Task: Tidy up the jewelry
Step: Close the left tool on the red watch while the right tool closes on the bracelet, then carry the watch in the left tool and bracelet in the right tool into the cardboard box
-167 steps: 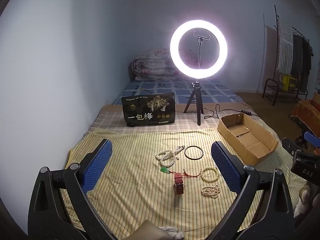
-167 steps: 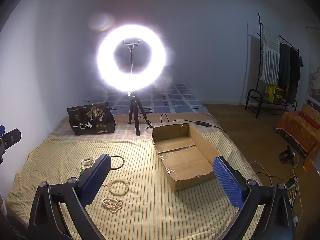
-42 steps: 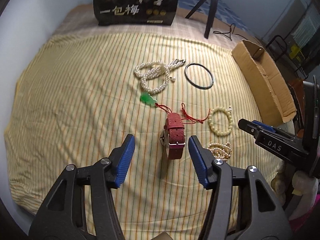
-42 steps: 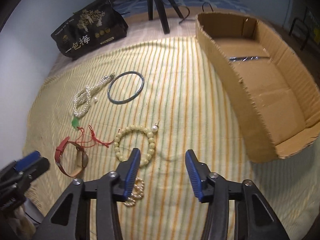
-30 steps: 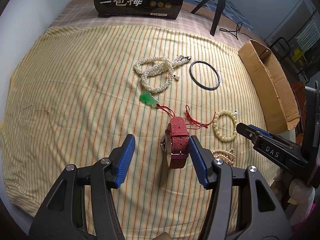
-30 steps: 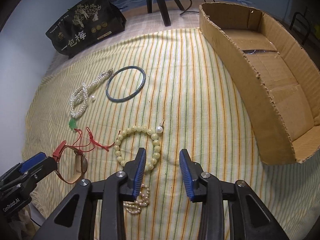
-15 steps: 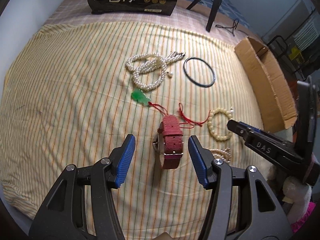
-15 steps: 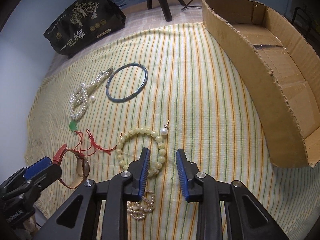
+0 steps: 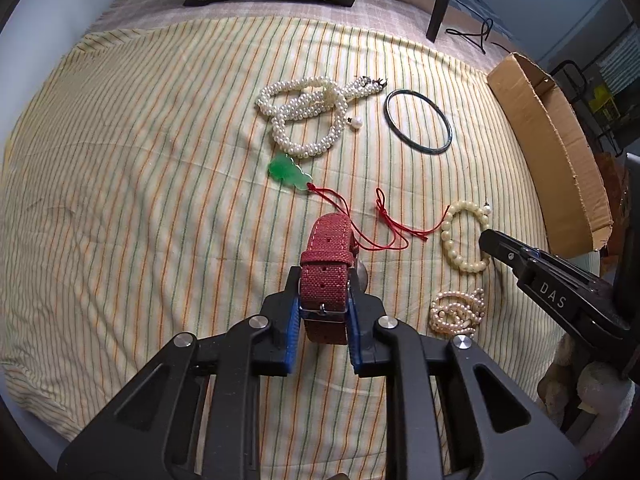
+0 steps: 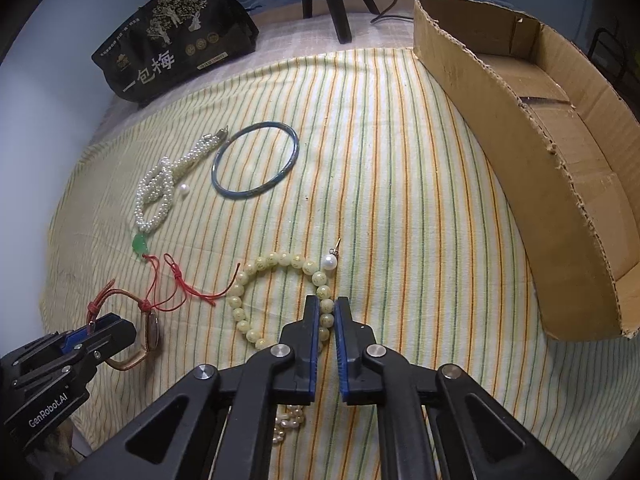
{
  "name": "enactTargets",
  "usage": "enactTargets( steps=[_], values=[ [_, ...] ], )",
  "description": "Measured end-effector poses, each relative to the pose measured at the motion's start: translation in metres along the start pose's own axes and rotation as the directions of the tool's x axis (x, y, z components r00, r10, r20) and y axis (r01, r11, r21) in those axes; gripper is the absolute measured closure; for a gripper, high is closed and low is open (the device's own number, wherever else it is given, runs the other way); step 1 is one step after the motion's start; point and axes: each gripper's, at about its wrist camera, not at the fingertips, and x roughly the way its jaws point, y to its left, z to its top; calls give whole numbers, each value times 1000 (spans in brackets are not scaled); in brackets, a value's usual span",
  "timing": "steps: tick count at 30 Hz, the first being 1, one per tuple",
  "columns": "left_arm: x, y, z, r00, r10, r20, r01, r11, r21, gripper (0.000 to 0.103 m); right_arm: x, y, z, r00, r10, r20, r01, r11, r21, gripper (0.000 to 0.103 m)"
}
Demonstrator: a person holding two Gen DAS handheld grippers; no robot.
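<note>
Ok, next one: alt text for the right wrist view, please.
The right gripper is shut on a cream bead bracelet lying on a striped yellow bedcover. To the left lie a pearl necklace and a blue bangle; an open cardboard box sits to the right.

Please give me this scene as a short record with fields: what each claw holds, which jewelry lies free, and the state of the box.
left claw: jaws just closed, pads pressing the red watch strap
right claw: jaws just closed on the cream bead bracelet
lying free: pearl necklace, dark bangle, green pendant, small pearl bracelet
cardboard box: open, no jewelry visible inside
surface: striped cloth
</note>
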Motion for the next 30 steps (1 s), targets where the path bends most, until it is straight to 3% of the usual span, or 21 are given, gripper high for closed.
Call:
enactTargets(
  steps=[14,30],
  values=[
    [-50,-1,0,992,-46,118,46,999,10,85,-55,-5,-6,992,69,108,-66,997,-27,98],
    [-80,-55,9,971,-113,209,100,992,74,85,-131,-34,7,957,99,272,-98,995,-16,98]
  ],
)
